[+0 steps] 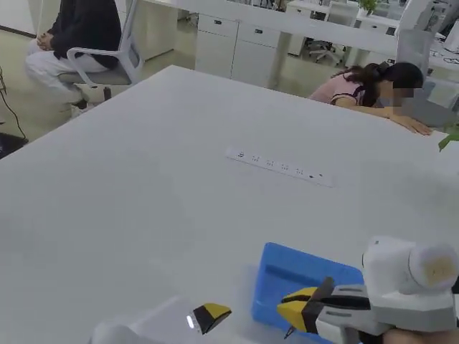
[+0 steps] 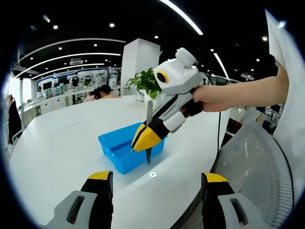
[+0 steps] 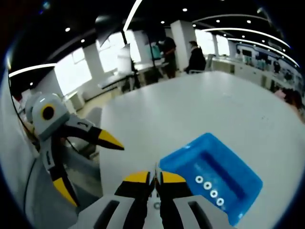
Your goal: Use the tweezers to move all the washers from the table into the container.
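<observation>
So the right hand-held gripper (image 3: 155,177) is pinched tight on the tweezers (image 2: 149,114), with its jaws basically closed around them. In the left gripper view the tweezers point down. Their tip is close to a single washer (image 2: 152,174), which lies on the white counter (image 2: 57,143) just beside the blue container (image 2: 125,151), on its near side. The right gripper view shows four washers (image 3: 209,187) in a row inside the container already. The left hand-held gripper (image 2: 157,176) is spread wide with nothing between the jaws, and it hovers near the counter's edge, just in front of the container. In the head view there's a white power strip (image 1: 280,166) lying farther back on the counter, well apart from the container.
</observation>
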Demonstrator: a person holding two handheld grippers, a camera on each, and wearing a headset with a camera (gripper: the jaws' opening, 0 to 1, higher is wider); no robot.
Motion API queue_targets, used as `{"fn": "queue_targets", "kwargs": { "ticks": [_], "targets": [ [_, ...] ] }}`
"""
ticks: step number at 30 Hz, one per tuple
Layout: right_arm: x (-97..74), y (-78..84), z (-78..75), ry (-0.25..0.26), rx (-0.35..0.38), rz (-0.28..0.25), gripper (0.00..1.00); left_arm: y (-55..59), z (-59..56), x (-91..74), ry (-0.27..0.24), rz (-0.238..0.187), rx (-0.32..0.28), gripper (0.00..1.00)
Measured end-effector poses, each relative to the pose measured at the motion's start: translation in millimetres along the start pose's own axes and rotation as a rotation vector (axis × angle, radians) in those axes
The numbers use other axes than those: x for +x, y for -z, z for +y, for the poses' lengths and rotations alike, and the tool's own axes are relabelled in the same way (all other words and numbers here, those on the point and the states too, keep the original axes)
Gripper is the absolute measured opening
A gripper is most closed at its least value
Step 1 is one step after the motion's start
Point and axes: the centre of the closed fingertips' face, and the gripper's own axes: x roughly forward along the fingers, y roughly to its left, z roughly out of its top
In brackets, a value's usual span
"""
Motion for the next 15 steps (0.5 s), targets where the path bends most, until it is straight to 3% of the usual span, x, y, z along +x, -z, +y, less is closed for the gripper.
{"fn": "queue_targets", "kwargs": {
  "ticks": [6,15],
  "targets": [
    [7.8,21.8,-2.2,0.0,0.006,0.039,0.05,1.4,-0.5,0.6,0.003,0.006,0.001,0.76],
    [11.6,26.7,-7.1,0.013,0.025,0.028,0.05,2.1,-0.3,0.8,0.004,0.008,-0.002,0.76]
  ]
}}
